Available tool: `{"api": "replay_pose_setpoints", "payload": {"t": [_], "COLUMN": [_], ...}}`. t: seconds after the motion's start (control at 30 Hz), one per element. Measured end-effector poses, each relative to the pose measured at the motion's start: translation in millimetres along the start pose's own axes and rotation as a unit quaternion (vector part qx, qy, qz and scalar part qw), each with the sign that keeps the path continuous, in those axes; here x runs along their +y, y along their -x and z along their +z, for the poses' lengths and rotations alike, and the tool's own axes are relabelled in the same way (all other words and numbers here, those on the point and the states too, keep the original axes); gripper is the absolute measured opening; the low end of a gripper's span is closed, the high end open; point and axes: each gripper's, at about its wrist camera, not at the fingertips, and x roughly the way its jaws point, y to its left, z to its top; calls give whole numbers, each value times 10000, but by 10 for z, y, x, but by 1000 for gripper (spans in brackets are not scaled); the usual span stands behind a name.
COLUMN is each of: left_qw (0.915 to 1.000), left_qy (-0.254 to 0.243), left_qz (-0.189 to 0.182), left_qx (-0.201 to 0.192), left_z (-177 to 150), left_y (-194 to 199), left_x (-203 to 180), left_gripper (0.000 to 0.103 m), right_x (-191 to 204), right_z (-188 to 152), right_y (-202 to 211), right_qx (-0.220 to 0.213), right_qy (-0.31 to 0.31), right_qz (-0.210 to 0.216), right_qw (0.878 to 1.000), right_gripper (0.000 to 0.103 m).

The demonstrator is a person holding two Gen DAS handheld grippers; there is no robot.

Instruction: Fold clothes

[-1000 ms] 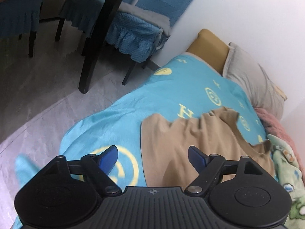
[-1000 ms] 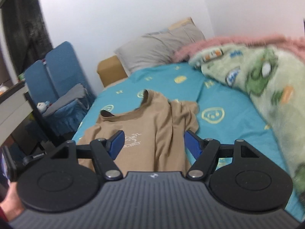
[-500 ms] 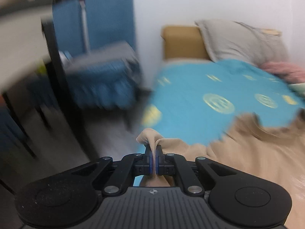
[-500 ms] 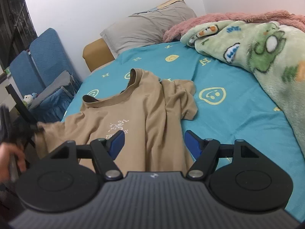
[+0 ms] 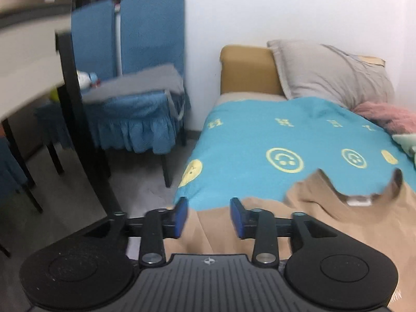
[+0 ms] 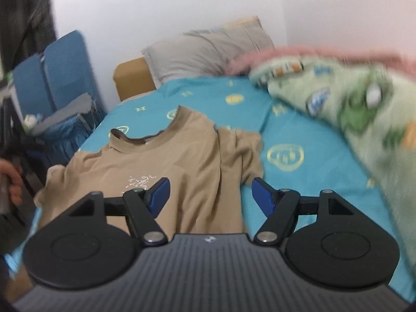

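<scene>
A tan T-shirt (image 6: 166,163) lies front side up on the blue bedspread (image 6: 299,135), collar toward the pillow, its right sleeve bunched. In the left wrist view the same T-shirt (image 5: 325,223) spreads from below my fingers to the right, its collar label showing. My left gripper (image 5: 209,217) is open just above the shirt's left sleeve edge at the bed's side, holding nothing. My right gripper (image 6: 209,195) hovers open over the shirt's lower body with nothing between its fingers. A hand (image 6: 10,184) shows at the left edge of the right wrist view.
A grey pillow (image 5: 332,72) and tan headboard (image 5: 247,70) sit at the bed's head. A green cartoon blanket (image 6: 351,104) with pink lining is heaped along the right side. Blue covered chairs (image 5: 135,83) and a dark-legged table (image 5: 75,119) stand left of the bed on the grey floor.
Half a second ago my left gripper was shut on a pinch of the shirt's sleeve; now it is open and the cloth lies flat. The right gripper stayed open and shifted slightly.
</scene>
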Motion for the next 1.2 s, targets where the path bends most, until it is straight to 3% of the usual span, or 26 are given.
{"api": "replay_pose_setpoints", "payload": {"t": [0.07,0.2,0.37,0.57,0.63,0.77,0.9,1.1,1.2], "left_qw": [9997,9982,9942,9905,9898,9887,9872,9814,9800], "left_qy": [-102,-64,-17,16,-19,-90,-134,-262,-498], "left_qz": [-209,-563,-1006,-1219,-1252,-1313,-1402,-1766,-1782], "left_qx": [-80,-216,-386,-634,-673,-715,-748,-701,-735], "left_z": [-104,-425,-827,-1327,-1424,-1508,-1550,-1587,-1642], "left_y": [308,961,1777,2426,2532,2604,2599,2469,2373], "left_x": [-108,-274,-481,-556,-544,-507,-521,-594,-659], "left_gripper": [49,61,64,76,83,86,99,101,101], "right_x": [32,53,25,61,43,-10,-66,-232,-375], "right_z": [-3,3,2,-43,-37,-30,-65,-148,-136], "right_y": [41,130,309,583,671,744,689,524,451], "right_qx": [-103,-300,-532,-865,-890,-841,-684,-207,30], "right_qy": [149,336,300,466,423,264,180,-216,-912], "right_qz": [45,110,208,226,269,376,364,175,240], "right_qw": [9998,9989,9979,9949,9948,9954,9968,9994,9955], "right_gripper": [71,71,71,71,71,71,71,71,72]}}
